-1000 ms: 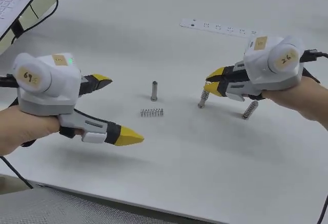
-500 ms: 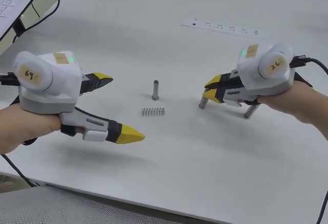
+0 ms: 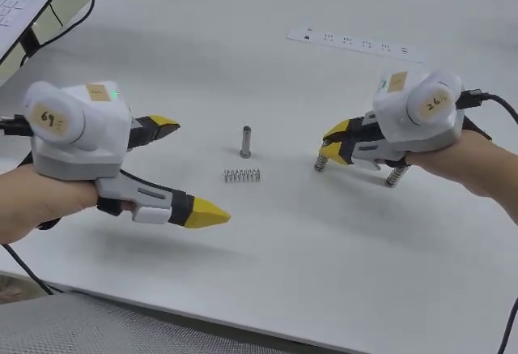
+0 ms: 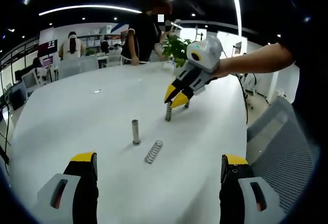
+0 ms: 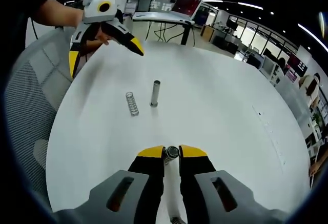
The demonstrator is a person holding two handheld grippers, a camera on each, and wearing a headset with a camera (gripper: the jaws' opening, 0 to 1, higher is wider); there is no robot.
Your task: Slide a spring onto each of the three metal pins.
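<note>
Steadiness counts: my right tool (image 5: 171,153), pinching the sprung pin (image 3: 321,159), should press straight down; my left tool (image 4: 159,158) hangs open.

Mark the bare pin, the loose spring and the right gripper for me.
bare pin (image 3: 246,141), head view, middle of its shaft.
loose spring (image 3: 242,176), head view, middle coils.
right gripper (image 5: 172,152), right gripper view, midway between its fingers, by the top of the spring-covered pin (image 3: 321,162).

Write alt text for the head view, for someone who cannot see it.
On a white table, the right gripper pinches a spring-covered pin, with a second sprung pin beside it. The left gripper hangs open near a bare metal pin and a loose spring lying beside it.
</note>
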